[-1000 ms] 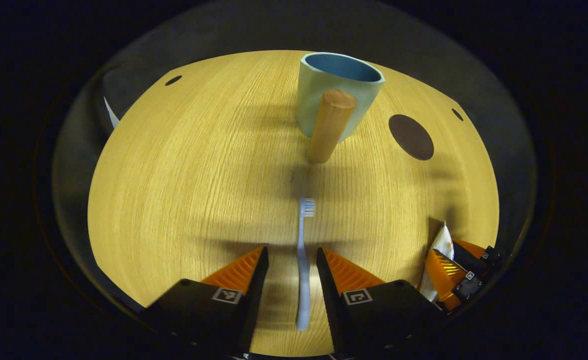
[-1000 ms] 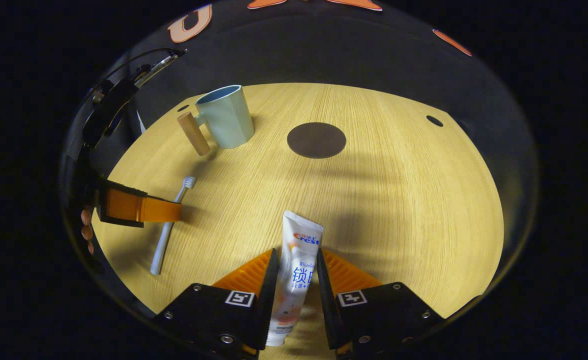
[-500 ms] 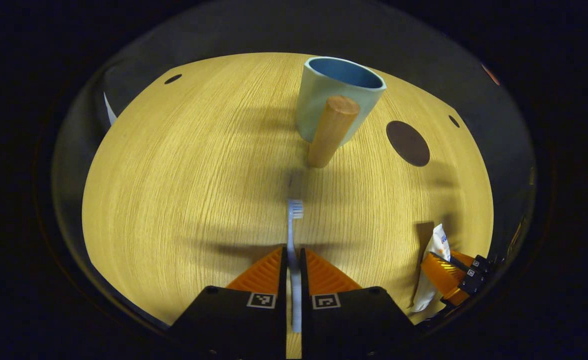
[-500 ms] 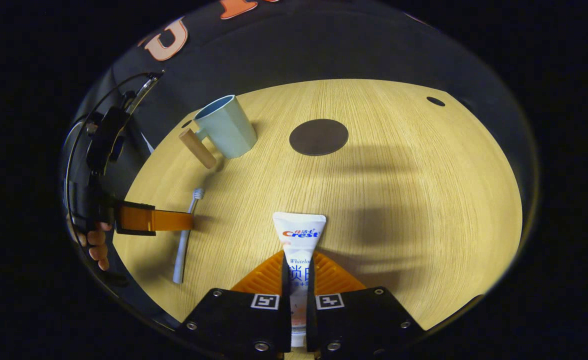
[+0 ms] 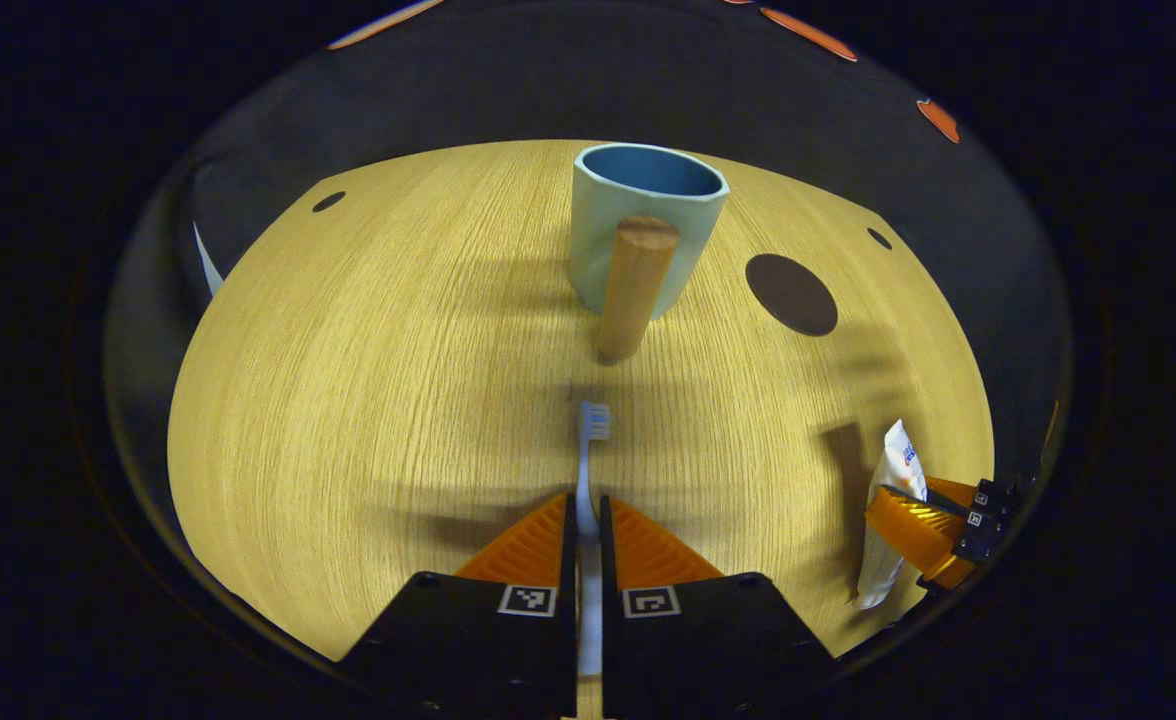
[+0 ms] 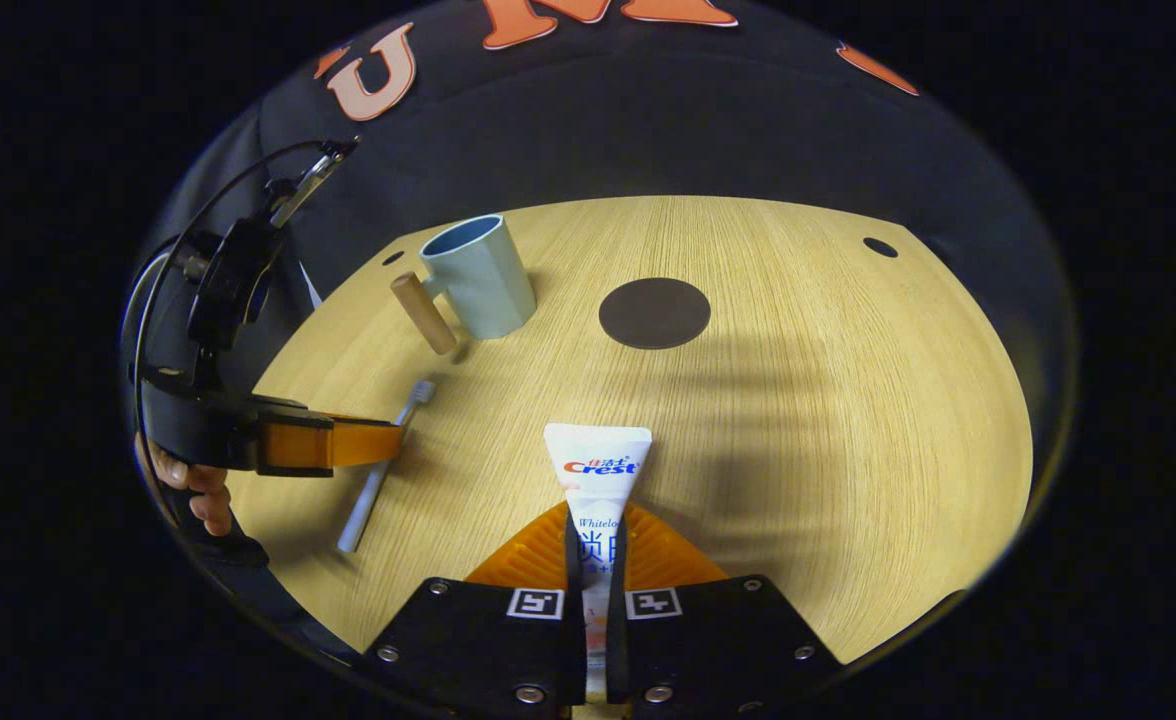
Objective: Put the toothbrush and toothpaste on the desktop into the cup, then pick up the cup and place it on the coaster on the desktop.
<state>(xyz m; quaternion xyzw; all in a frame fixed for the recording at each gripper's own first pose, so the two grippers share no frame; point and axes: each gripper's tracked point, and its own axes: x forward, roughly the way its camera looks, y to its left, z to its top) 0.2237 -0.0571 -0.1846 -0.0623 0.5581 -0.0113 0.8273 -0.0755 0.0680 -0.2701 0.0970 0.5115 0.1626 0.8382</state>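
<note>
Two grippers, each clamped on its item over a wooden desk (image 5: 348,380). L gripper (image 5: 585,515), seen in the left gripper view, has its jaws pinched tight on the handle of the toothbrush (image 5: 588,470), bristle end pointing fwd toward the cup (image 5: 643,225). Cup stands upright on the desk, wooden handle facing the camera, w/ the dark round coaster (image 5: 791,294) just to its right, apart from it. R gripper (image 6: 596,525), in the right gripper view, has its jaws closed on the toothpaste (image 6: 596,470), crimped end fwd. Same view shows the L gripper at far left, a hand (image 6: 198,490) behind it, brush crossing its fingers; cup and coaster sit well beyond, side by side near the desk's far edge.
</note>
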